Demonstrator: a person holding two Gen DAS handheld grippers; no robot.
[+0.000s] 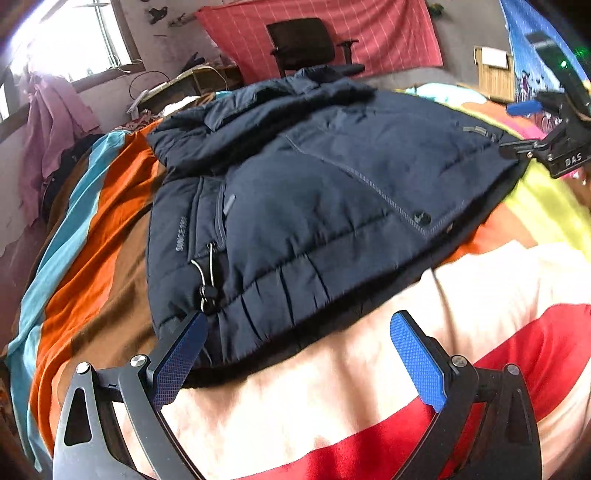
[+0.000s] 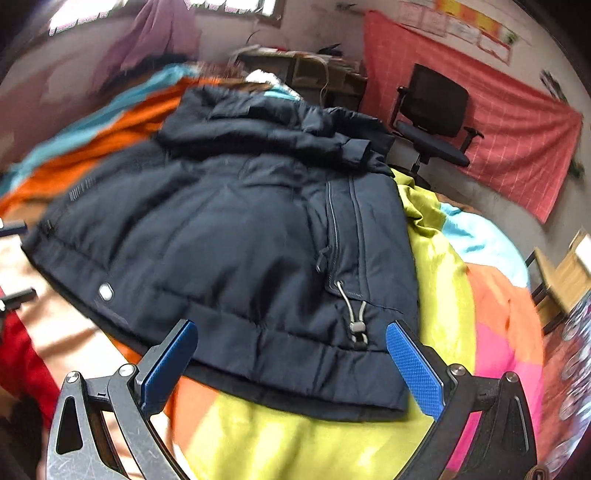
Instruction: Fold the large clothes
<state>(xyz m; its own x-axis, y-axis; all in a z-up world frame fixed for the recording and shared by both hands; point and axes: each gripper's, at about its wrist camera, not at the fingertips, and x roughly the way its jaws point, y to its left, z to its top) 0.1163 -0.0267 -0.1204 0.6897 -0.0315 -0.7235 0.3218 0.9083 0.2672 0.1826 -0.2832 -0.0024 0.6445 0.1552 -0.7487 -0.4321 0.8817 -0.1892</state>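
A dark navy padded jacket point(image 1: 314, 192) lies spread on a bed covered by a multicoloured striped sheet point(image 1: 110, 206); its hem faces me and its sleeves and hood are bunched at the far end. It also shows in the right wrist view point(image 2: 229, 236). My left gripper point(image 1: 299, 332) is open and empty, just in front of the hem's left corner. My right gripper point(image 2: 291, 343) is open and empty over the hem's right corner, next to a drawcord toggle point(image 2: 356, 326). The right gripper also shows in the left wrist view point(image 1: 532, 147) at the jacket's right edge.
A black office chair point(image 1: 306, 44) stands beyond the bed in front of a red checked cloth point(image 1: 388, 33) on the wall. A cluttered desk point(image 1: 192, 79) and a window point(image 1: 74, 40) are at the far left. A wooden chair point(image 2: 561, 273) stands at the right of the bed.
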